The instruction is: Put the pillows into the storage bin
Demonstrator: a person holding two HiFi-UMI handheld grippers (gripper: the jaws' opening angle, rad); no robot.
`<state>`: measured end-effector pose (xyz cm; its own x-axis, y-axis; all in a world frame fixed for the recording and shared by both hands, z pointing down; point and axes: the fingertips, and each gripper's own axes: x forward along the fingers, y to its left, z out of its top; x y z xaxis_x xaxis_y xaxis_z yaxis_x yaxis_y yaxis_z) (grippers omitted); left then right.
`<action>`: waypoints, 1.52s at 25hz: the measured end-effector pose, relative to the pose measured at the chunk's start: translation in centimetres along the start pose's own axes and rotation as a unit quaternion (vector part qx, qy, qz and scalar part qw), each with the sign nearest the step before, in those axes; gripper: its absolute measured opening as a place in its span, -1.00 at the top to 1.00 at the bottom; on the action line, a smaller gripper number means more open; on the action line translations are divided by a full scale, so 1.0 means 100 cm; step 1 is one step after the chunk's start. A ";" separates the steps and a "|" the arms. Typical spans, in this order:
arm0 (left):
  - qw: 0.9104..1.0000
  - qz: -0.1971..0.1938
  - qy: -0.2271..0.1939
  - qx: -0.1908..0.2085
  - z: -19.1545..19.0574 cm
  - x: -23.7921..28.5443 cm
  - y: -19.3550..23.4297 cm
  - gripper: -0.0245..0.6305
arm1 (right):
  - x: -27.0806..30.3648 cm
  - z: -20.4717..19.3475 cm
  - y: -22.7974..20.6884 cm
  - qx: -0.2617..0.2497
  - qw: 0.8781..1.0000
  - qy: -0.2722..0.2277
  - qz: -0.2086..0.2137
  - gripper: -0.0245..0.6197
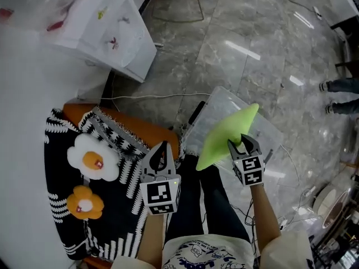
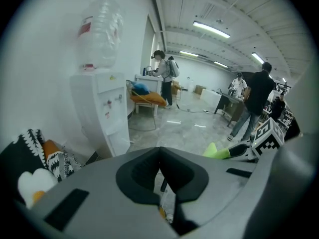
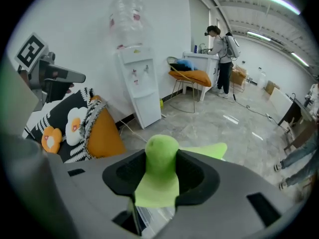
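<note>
Jaws of our right gripper [image 1: 240, 144] pinch the green pillow [image 1: 223, 137] over the bin [image 1: 270, 132]; left gripper [image 1: 162, 148] closed, empty. Soft, light; corner hold should do.

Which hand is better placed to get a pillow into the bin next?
Right. The right gripper is clamped on the green pillow, which in the head view hangs over the clear bin. The left gripper is empty, jaws together, off to the bin's side.
</note>
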<state>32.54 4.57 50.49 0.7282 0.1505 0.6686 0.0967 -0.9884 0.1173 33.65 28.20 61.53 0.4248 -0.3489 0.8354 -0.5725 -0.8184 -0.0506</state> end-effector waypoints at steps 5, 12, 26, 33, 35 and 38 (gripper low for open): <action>1.000 0.017 0.020 -0.014 -0.035 0.030 0.012 0.88 | 0.076 -0.020 -0.001 -0.028 0.999 0.032 0.031 0.32; 0.998 0.031 0.039 -0.042 -0.073 0.056 0.002 0.88 | 0.170 -0.063 -0.015 -0.045 0.994 0.086 0.052 0.32; 0.992 0.054 0.064 -0.094 -0.145 0.085 0.002 0.88 | 0.290 -0.165 0.005 -0.135 0.970 0.184 0.089 0.37; 0.989 0.058 0.081 -0.106 -0.175 0.084 0.000 0.88 | 0.313 -0.181 0.001 -0.091 0.975 0.185 0.086 0.39; 0.989 0.060 0.083 -0.110 -0.181 0.083 0.000 0.88 | 0.318 -0.182 0.000 -0.088 0.975 0.185 0.086 0.34; 0.988 0.065 0.083 -0.114 -0.186 0.080 0.000 0.88 | 0.321 -0.177 -0.001 -0.071 0.978 0.181 0.082 0.22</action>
<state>25.75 6.13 69.52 0.6005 0.0431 0.7985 -0.1600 -0.9719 0.1728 34.94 25.14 98.05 0.0584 -0.2639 0.9628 -0.7139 -0.6851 -0.1445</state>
